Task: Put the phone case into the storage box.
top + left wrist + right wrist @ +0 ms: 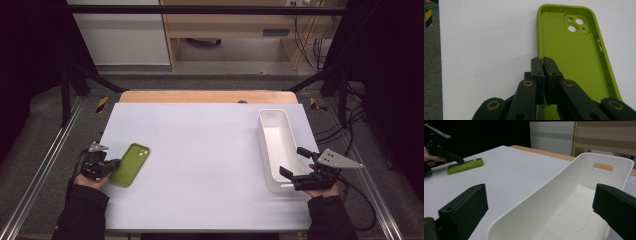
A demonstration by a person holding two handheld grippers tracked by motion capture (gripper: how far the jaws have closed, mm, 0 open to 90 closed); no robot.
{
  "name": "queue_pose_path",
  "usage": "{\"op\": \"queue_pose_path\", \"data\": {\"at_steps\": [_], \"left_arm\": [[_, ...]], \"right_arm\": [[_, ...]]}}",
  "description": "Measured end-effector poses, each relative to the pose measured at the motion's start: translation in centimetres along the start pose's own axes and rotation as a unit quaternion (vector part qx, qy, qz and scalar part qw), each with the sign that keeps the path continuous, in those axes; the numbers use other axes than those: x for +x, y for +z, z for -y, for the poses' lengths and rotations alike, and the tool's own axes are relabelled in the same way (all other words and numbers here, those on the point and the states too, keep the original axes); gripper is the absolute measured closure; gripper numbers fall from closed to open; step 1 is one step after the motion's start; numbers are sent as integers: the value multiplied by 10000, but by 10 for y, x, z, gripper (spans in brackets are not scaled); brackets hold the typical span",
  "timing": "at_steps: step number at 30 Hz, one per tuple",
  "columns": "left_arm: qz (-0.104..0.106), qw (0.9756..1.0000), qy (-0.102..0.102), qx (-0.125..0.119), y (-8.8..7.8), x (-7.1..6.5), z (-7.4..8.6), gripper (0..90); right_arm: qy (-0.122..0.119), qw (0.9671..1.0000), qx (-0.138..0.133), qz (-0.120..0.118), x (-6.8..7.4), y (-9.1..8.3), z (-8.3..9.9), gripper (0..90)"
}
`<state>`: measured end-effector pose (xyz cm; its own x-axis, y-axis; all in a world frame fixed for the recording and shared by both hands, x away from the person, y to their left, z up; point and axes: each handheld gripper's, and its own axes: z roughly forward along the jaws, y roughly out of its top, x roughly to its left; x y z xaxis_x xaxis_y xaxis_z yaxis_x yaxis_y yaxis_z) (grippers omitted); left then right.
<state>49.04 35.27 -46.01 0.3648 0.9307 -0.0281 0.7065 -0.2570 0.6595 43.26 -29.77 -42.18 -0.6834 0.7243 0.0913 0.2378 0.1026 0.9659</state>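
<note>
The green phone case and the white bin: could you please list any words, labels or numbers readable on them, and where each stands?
None can be read: the green phone case shows plain green inside, with camera holes only.
The white bin is plain white, with no label.

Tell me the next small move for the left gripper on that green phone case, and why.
Probably lift it slightly. The left gripper is shut on the side wall of the green phone case, which lies open side up, flat on the table. The white bin sits empty across the table between the right gripper's open jaws.
</note>
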Motion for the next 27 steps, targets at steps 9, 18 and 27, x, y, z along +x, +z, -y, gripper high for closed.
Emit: {"op": "queue_pose_path", "data": {"at_steps": [9,18,27], "left_arm": [[13,9997,-30,-228,-9,-4,-4,877],[19,9983,81,-581,-22,-16,-11,877],[95,9954,337,-895,-34,-37,-20,877]], "right_arm": [[-14,10000,5,9,0,0,0,6],[-26,10000,-8,4,0,0,-1,6],[-23,10000,-13,-4,0,0,-1,6]]}}
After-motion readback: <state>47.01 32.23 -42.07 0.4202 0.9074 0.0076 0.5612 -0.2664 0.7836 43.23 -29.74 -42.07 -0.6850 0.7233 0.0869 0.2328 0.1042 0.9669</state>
